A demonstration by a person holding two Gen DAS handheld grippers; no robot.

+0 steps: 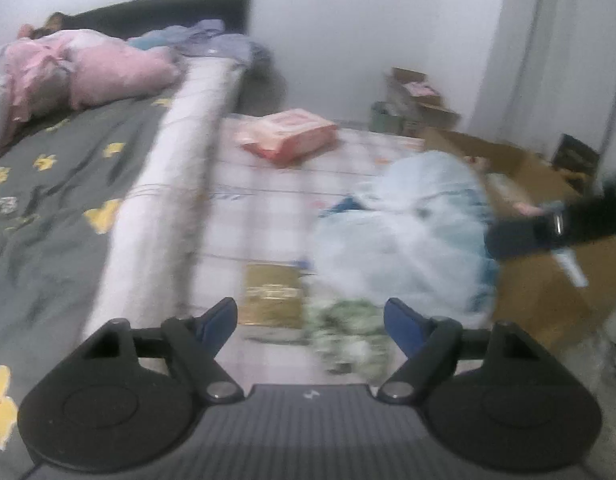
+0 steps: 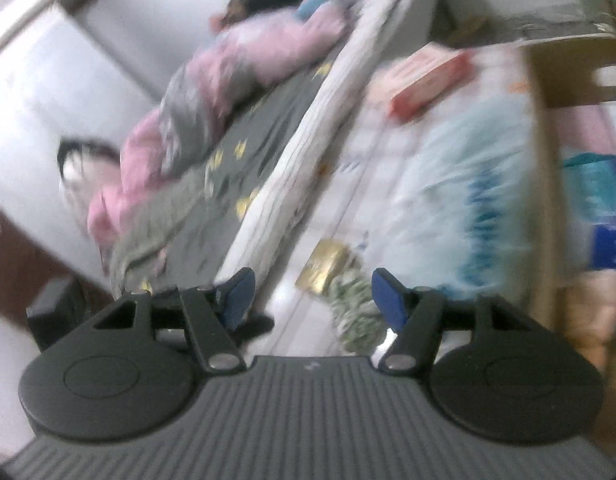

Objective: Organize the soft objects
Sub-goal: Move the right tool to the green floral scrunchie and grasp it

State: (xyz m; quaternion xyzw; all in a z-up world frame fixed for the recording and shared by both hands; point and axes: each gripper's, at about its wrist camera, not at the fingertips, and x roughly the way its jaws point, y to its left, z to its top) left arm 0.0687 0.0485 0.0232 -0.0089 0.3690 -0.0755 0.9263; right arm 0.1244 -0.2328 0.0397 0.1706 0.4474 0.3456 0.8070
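You are looking at a bed [image 1: 60, 184] with a dark grey cover that has yellow shapes on it. It fills the left side of the left wrist view and runs slanted through the middle of the right wrist view. The white side of the mattress [image 1: 168, 184] drops down to a checked mat [image 1: 268, 208] on the floor.

At the head of the bed lies a pink pillow [image 1: 112, 76], with pink and grey bedding [image 2: 180, 128] bunched beside it. On the mat sits a big, puffy, pale blue bag [image 1: 411, 232] — it is soft and see-through, and it rests just beside a brown cardboard box [image 1: 547, 280]. Far back on the mat lies a flat pink pack [image 1: 288, 138], well apart from the bag.

Close in front of you there is a small gold packet [image 1: 272, 294], and touching it is a crumpled green and white cloth [image 1: 343, 332]. Everything is blurry, so you cannot tell much more about these.

Your left gripper [image 1: 311, 320] has its blue fingers wide apart, with nothing between them. The cloth lies on the mat below. Your right gripper [image 2: 312, 296] also has its fingers apart and empty — the same cloth shows in the gap, down on the mat.
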